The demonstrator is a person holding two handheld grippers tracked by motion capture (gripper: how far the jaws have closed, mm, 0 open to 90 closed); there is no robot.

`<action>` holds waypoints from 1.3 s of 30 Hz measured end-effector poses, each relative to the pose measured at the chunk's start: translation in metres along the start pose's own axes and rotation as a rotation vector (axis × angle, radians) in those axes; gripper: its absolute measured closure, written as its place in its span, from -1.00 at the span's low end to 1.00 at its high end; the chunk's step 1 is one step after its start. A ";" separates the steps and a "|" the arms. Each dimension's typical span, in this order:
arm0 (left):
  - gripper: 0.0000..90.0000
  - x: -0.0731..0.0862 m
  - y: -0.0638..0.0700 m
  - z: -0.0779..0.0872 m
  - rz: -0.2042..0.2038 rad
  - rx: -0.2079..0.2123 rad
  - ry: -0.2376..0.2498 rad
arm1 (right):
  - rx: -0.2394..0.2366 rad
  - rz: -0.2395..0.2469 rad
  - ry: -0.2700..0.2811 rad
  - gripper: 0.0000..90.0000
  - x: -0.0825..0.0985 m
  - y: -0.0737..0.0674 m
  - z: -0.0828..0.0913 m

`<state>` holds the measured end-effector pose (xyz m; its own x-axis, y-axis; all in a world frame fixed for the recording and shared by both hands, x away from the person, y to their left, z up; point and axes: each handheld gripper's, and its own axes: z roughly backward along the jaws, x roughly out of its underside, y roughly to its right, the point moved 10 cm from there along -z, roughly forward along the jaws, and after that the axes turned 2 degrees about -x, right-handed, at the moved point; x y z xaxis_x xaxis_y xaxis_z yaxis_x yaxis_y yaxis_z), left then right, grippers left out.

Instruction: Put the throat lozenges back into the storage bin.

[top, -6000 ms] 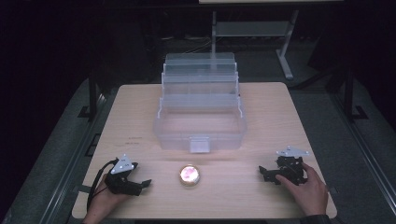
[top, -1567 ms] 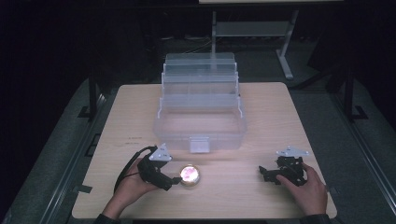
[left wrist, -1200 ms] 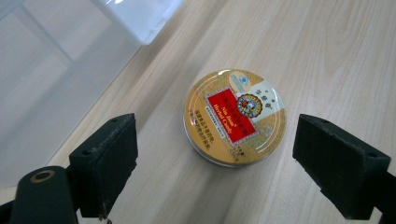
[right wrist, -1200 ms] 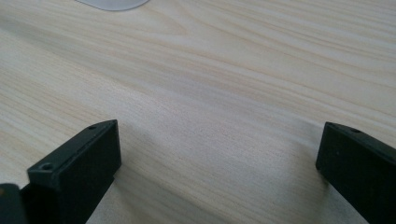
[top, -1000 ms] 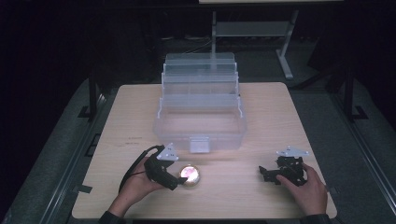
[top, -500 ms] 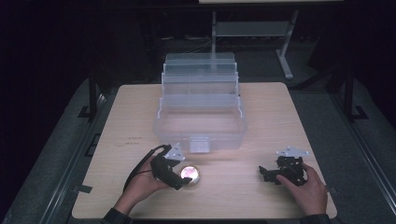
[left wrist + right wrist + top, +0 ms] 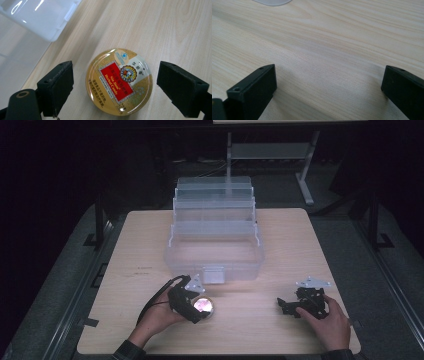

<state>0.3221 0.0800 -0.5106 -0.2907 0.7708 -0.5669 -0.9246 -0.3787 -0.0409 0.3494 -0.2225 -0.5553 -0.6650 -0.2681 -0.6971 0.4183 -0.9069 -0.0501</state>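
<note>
The left tongs (image 7: 113,87) stood open around a round gold tin (image 7: 119,81), jaws clear of it. The right tongs (image 7: 329,92) lay open near the worktop's (image 7: 300,250) front right corner.

The high view looks forward and down over my whole counter (image 7: 150,235). My left claw (image 7: 113,87) camera hangs close above the round tin (image 7: 119,81), which the high view shares. My right claw (image 7: 328,90) camera skims bare wood.

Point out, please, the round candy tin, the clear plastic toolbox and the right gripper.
round candy tin (image 7: 119,82), left gripper view, red label on its lid
clear plastic toolbox (image 7: 214,276), high view, front latch
right gripper (image 7: 283,304), high view, between its jaw tips
</note>
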 end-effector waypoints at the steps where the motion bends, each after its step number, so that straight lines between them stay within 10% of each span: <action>1: -0.70 -0.001 0.000 -0.001 0.000 0.000 0.000 | 0.000 0.000 0.000 -1.00 0.000 0.000 0.000; 39: -0.69 0.007 0.007 -0.028 -0.037 0.011 -0.161 | 0.000 0.001 0.000 -1.00 0.000 0.000 0.000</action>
<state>0.3204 0.0684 -0.5381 -0.2914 0.8567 -0.4255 -0.9378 -0.3436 -0.0495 0.3494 -0.2226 -0.5553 -0.6645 -0.2686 -0.6973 0.4184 -0.9069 -0.0494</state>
